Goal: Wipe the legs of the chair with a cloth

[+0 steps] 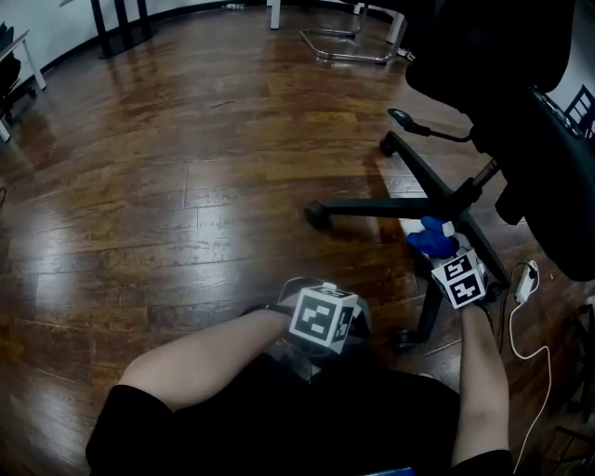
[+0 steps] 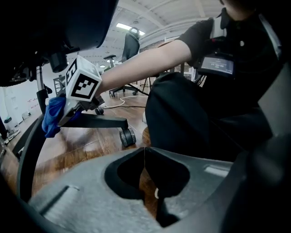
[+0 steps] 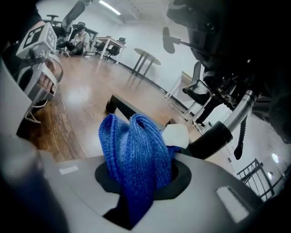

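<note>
A black office chair stands at the right on its star base. One leg runs left to a caster; another leg runs toward me. My right gripper is shut on a blue knitted cloth and holds it over the base, just beside the hub. In the right gripper view the cloth bulges out between the jaws, with a leg and the centre column behind it. My left gripper is shut on nothing, close to my lap; its jaws meet.
A white cable with a plug block lies on the wooden floor right of the base. Metal chair frames and dark table legs stand far back. My knees fill the bottom of the head view.
</note>
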Demonstrator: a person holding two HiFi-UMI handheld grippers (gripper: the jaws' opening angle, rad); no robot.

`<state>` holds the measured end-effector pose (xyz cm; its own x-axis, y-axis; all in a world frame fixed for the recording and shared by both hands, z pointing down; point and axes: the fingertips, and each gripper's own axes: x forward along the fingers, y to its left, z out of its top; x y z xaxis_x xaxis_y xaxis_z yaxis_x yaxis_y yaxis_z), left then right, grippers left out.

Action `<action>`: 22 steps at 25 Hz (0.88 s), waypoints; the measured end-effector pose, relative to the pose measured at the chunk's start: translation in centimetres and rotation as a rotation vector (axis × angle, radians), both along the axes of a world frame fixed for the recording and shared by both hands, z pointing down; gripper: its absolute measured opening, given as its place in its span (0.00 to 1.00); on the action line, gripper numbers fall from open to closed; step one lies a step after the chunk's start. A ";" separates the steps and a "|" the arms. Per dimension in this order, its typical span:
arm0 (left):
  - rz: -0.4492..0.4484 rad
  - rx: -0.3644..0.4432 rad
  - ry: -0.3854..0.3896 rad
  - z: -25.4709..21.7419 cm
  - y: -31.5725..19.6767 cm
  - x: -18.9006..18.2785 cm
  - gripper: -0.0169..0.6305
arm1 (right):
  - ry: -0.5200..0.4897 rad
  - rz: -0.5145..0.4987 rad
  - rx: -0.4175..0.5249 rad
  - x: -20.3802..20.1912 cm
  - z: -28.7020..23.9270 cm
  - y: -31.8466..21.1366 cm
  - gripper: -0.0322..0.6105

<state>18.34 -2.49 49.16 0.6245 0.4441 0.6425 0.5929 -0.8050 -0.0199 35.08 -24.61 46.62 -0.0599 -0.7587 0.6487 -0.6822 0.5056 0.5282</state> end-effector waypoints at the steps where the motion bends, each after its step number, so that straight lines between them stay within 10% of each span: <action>1: -0.010 -0.002 -0.005 0.1 -0.2 -0.1 0.03 | 0.018 -0.011 0.001 -0.3 0.3 0.5 0.20; 15: -0.051 0.096 -0.008 -1.0 -0.8 -0.4 0.03 | 0.030 -0.304 -0.358 -7.4 6.2 18.2 0.20; 22: -0.039 0.089 0.006 -1.2 -0.4 -0.3 0.03 | 0.003 -0.232 -0.317 -6.5 5.8 16.1 0.19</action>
<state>18.04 -2.86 48.01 0.6442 0.3609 0.6744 0.5612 -0.8221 -0.0961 28.61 -8.48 52.39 -0.2043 -0.4870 0.8491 -0.5295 0.7846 0.3226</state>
